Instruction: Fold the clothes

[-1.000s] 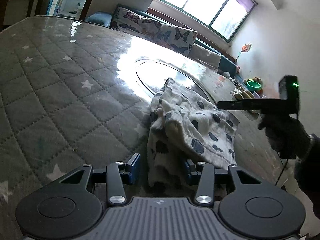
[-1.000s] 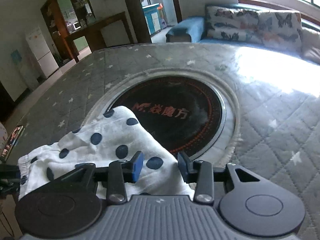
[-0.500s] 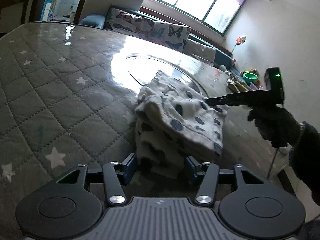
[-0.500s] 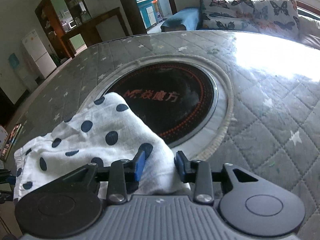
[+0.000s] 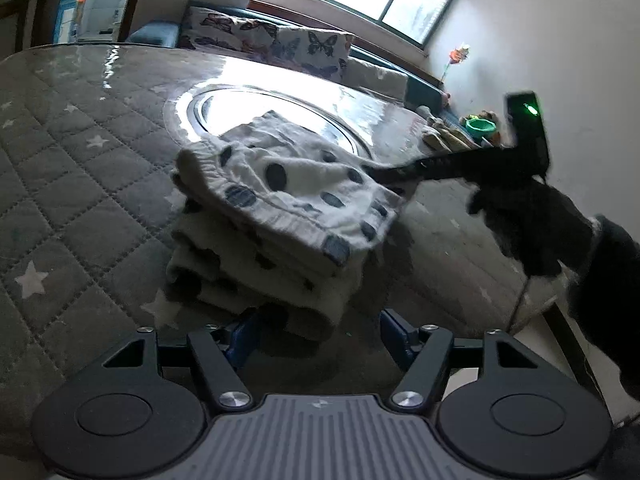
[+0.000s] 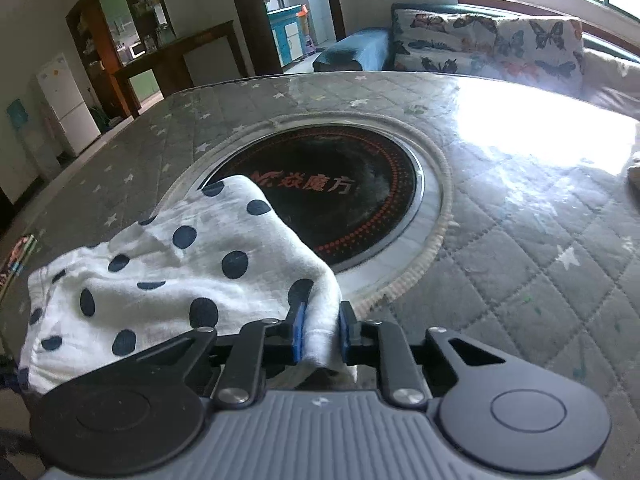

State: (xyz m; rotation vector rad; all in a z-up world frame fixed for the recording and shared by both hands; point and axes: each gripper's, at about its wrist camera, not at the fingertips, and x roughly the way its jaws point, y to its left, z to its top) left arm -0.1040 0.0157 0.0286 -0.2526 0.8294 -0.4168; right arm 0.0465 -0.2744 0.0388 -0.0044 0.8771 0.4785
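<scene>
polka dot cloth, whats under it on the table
Under the polka dot cloth lies the grey quilted table cover, and its far corner overlaps the round black hotplate. Its own folded layers stack beneath the top one. Whatever else sits below is covered.

The garment (image 6: 168,280) is white cloth with dark blue dots. It lies on a grey quilted table cover, and its far edge reaches over the rim of the round black plate in the middle. It is folded in several layers; the top layer (image 5: 296,196) has a gathered, elastic-like hem at the left and hangs over the lower layers. One corner at the right is raised and bunched.
</scene>
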